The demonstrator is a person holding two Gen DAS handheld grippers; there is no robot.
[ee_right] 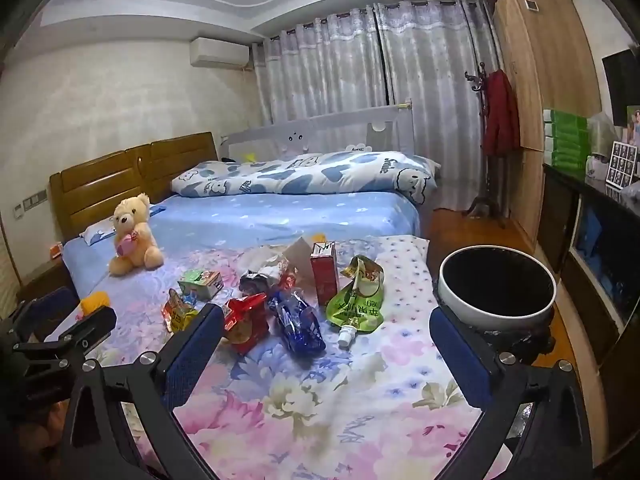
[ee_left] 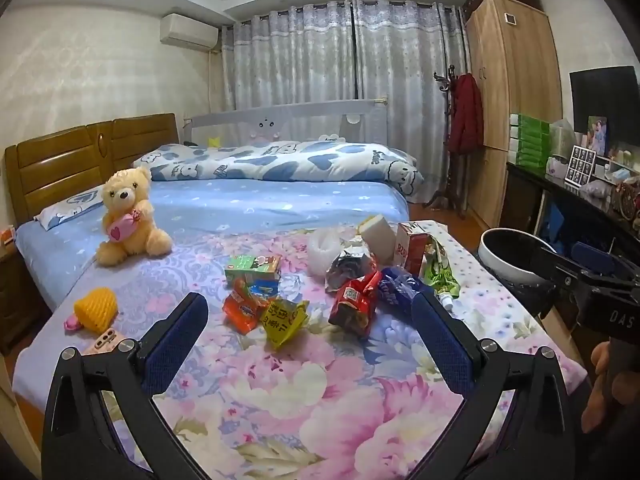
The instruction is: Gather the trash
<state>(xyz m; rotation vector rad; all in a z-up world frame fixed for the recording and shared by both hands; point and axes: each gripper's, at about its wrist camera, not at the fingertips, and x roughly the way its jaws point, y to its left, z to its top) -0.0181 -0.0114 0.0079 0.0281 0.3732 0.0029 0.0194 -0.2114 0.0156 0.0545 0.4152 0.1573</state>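
Note:
Trash lies scattered on the floral bedspread [ee_left: 280, 392]: a yellow wrapper [ee_left: 285, 320], an orange packet [ee_left: 242, 310], a green carton [ee_left: 253, 271], a red wrapper [ee_left: 354, 300], a blue wrapper [ee_right: 298, 322], a green spouted pouch [ee_right: 356, 300] and a red drink carton [ee_right: 323, 278]. A white-rimmed bin with a black liner [ee_right: 496, 292] stands beside the bed at the right. My left gripper [ee_left: 308, 332] hovers open just short of the yellow wrapper, with nothing between its fingers. My right gripper [ee_right: 326, 344] is open too, near the blue wrapper and left of the bin.
A teddy bear [ee_left: 128, 216], a yellow toy [ee_left: 98, 308] and a pink phone [ee_left: 106, 340] lie at the bed's left. A rolled quilt [ee_left: 280, 160] lies along the far side. A wardrobe [ee_left: 516, 80], a coat stand and a cluttered dark cabinet [ee_left: 560, 192] line the right wall.

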